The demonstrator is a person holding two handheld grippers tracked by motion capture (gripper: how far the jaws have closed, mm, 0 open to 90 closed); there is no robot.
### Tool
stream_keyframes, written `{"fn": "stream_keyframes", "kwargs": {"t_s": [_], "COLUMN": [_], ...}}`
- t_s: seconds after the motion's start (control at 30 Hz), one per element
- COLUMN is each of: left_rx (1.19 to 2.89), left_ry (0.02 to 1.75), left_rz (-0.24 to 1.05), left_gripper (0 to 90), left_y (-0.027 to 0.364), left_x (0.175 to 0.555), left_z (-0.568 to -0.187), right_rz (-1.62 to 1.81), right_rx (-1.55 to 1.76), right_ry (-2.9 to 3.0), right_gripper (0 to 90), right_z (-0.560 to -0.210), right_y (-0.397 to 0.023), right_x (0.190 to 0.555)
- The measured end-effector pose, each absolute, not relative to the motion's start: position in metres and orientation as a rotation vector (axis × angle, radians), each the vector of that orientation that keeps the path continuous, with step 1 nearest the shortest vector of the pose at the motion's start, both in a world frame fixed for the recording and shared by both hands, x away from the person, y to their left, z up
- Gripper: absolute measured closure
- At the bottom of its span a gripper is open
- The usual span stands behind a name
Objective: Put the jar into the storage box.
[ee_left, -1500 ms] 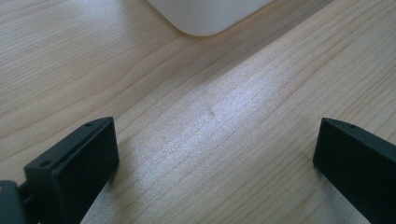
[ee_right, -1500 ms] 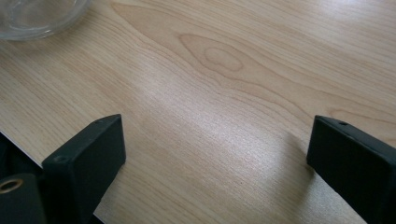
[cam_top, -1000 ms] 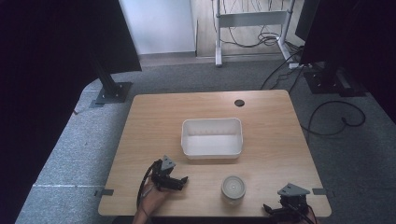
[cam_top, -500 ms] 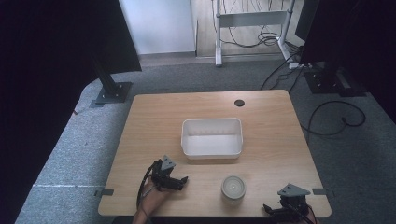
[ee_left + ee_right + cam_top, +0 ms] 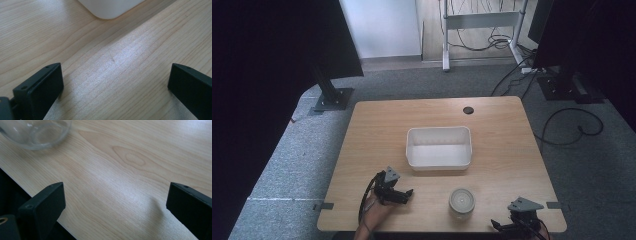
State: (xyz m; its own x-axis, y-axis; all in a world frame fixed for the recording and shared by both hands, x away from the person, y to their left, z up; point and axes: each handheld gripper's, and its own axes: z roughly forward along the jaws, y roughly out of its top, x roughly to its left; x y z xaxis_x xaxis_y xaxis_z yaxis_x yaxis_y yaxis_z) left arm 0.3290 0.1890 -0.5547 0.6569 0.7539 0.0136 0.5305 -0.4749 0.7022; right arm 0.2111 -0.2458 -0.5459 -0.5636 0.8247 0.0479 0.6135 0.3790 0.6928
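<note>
No legible text, label, brand, number or sign was found on any surface in the views.

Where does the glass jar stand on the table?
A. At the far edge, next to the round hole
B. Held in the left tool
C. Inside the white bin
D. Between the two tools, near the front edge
D: the jar stands on the table in front of the bin, between the left tool and the right tool, apart from both.
</note>
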Motion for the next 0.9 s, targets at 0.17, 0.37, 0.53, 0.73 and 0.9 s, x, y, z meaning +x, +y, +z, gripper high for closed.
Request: {"fn": "stream_keyframes", "kwargs": {"t_s": [0.17,0.37,0.53,0.73,0.9], "left_rx": [2.191,2.191,2.197,2.196,2.192], "left_ry": [0.99,0.99,0.988,0.988,0.99], "left_rz": [0.423,0.423,0.424,0.424,0.423], "left_gripper": [0.0,0.0,0.0,0.0,0.0], "left_y": [0.189,0.189,0.189,0.189,0.189], "left_x": [0.329,0.329,0.329,0.329,0.329], "left_z": [-0.555,-0.555,-0.555,-0.555,-0.555], "right_rz": [1.005,1.049,1.076,1.105,1.129], "right_rx": [1.236,1.216,1.184,1.161,1.129], "right_ry": [2.343,2.343,2.348,2.34,2.349], "right_gripper": [2.3,2.2,2.2,2.4,2.4], "right_z": [-0.542,-0.538,-0.535,-0.531,-0.528], "right_y": [-0.242,-0.237,-0.231,-0.225,-0.218], "right_x": [0.21,0.211,0.21,0.211,0.211]}}
